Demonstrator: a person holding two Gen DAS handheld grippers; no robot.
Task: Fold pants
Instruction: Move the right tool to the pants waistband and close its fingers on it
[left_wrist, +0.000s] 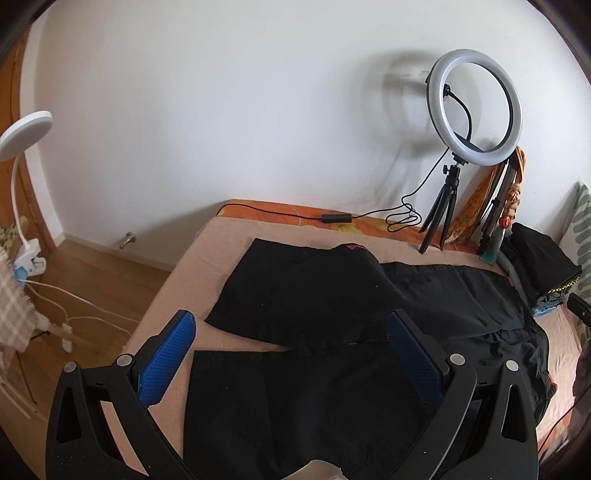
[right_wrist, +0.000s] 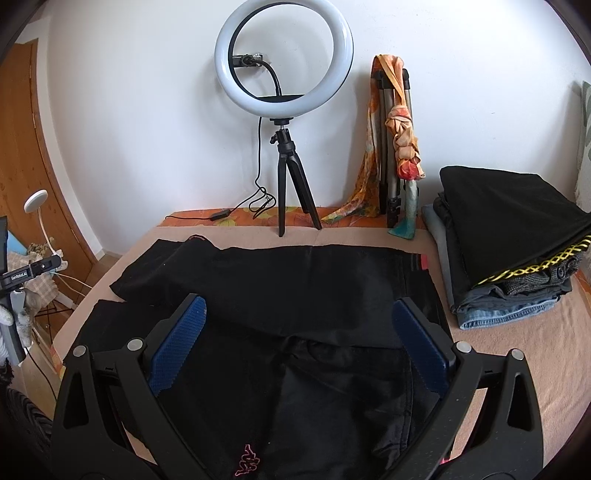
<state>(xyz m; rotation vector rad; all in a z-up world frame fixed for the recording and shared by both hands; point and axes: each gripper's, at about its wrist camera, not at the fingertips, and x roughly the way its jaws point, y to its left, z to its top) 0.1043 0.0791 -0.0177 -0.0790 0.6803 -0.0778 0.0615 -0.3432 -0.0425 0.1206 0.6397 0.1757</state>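
Black pants (left_wrist: 306, 295) lie spread flat on the peach-covered bed (left_wrist: 166, 306), legs pointing left, waist to the right. In the right wrist view the pants (right_wrist: 295, 284) show a pink logo near the bottom edge. My left gripper (left_wrist: 291, 321) is open and empty, hovering over the leg ends. My right gripper (right_wrist: 299, 306) is open and empty, hovering above the upper part of the pants near the crotch. Both pairs of blue pads stand wide apart, above the cloth.
A ring light on a small tripod (right_wrist: 284, 92) stands at the bed's far edge with its cable (left_wrist: 332, 218). A folded tripod with an orange scarf (right_wrist: 395, 147) leans on the wall. A stack of folded clothes (right_wrist: 509, 240) sits at the right. A white lamp (left_wrist: 22, 147) and wooden floor are at the left.
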